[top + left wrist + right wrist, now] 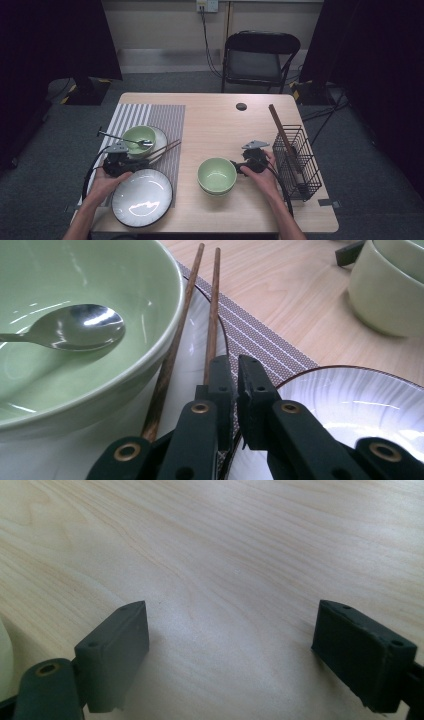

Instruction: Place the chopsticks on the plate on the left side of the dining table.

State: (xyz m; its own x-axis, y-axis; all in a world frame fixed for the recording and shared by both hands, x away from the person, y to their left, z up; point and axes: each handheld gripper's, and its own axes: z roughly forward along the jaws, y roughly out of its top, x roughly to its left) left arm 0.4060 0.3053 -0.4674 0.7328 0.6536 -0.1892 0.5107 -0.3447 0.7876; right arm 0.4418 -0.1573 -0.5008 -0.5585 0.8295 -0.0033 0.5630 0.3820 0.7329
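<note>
On the striped placemat [165, 125] at the table's left, the left gripper [231, 371] has its jaws drawn nearly together, and one of the two wooden chopsticks [214, 310] runs down to the jaw tips, where it seems pinched, though the contact itself is hidden behind the black jaws. The other chopstick lies just beside it, against the outside of a green bowl [100, 285] that stands on a white plate and holds a metal spoon [75, 330]. Just to the near right of the gripper sits a larger white plate with a dark rim [360, 400]. Farther right on the bare wooden table [225, 545], the right gripper [230, 650] rests with its jaws spread wide and nothing between them, close beside a stack of green bowls [217, 176]. A black wire basket [299, 160] with a long wooden stick in it stands at the table's right edge.
</note>
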